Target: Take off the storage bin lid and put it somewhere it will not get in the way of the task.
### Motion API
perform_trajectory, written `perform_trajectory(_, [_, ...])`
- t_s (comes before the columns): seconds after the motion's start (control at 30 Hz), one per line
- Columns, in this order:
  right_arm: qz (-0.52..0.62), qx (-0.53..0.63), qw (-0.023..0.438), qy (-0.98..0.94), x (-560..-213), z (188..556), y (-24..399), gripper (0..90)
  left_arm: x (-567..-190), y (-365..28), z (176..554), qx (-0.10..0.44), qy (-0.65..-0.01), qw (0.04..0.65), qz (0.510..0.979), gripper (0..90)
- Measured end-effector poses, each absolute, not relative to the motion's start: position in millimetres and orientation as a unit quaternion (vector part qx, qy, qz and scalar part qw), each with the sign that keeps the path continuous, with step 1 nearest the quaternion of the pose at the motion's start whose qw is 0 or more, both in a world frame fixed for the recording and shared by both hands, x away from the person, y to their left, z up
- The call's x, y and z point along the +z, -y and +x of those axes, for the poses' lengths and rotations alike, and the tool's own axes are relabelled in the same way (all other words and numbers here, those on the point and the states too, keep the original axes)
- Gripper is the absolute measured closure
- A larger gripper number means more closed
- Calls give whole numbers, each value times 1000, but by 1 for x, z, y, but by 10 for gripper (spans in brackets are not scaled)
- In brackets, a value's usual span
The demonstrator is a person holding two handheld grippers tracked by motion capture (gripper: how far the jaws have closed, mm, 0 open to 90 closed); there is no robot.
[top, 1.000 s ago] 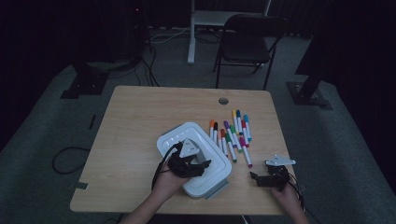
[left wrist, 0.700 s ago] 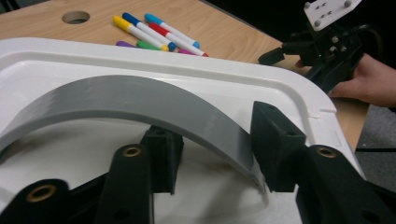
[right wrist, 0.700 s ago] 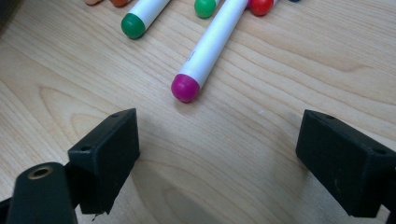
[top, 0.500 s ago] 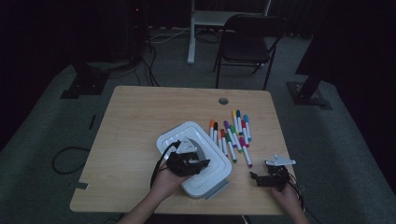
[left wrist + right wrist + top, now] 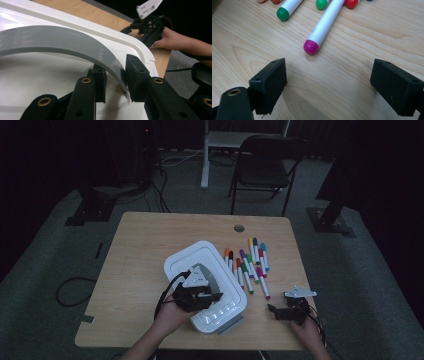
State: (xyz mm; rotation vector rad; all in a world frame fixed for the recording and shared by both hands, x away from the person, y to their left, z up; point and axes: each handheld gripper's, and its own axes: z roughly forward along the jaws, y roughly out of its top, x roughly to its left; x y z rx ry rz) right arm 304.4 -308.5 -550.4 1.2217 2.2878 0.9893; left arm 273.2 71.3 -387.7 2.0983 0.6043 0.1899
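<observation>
left gripper (image 5: 115,82) just closed, now pinching curved grey plastic handle (image 5: 62,42) of white plastic box (image 5: 205,287) on wooden table (image 5: 145,245). handle stiff, smooth, maybe slippery; hold middle. right gripper (image 5: 329,85) wide open, empty.

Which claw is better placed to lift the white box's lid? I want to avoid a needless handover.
Left. The left claw is already shut on the grey handle of the white box. The right claw rests open beside the markers.

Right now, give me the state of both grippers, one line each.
Left gripper: jaws have just been closing, shut on the grey handle of the white box.
Right gripper: open, holding nothing, above the table.
</observation>
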Motion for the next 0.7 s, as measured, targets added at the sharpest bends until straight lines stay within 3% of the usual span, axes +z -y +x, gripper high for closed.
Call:
perform_trajectory(0.33, [432, 351, 182, -810, -550, 304, 308, 134, -367, -99, 261, 80, -206, 473, 853, 738])
perform_trajectory(0.7, [433, 351, 182, -810, -550, 304, 308, 135, -365, -145, 257, 83, -214, 451, 863, 736])
